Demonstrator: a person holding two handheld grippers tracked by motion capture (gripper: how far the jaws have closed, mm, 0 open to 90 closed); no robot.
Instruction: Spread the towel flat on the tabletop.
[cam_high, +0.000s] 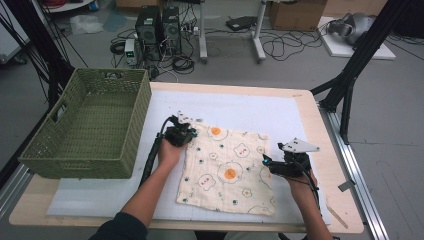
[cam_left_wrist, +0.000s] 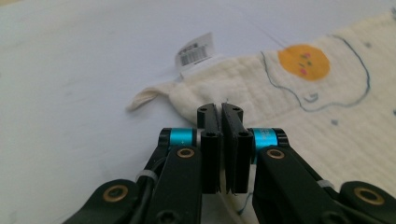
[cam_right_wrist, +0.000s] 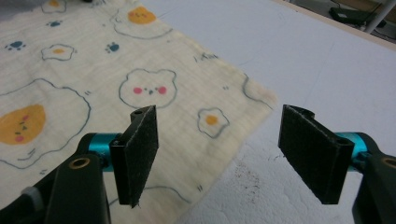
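A cream cloth (cam_high: 227, 170) w/ fried-egg and bear prints lay flat on the white mat (cam_high: 100, 195), right of a green woven basket (cam_high: 85, 125). The left gripper (cam_high: 186, 134) sat at the cloth's far-left corner, jaws pinched together on the fabric edge by the barcode tag (cam_left_wrist: 195, 51). The right gripper (cam_high: 267, 162) hovered at the cloth's right edge, jaws spread wide, holding nothing.
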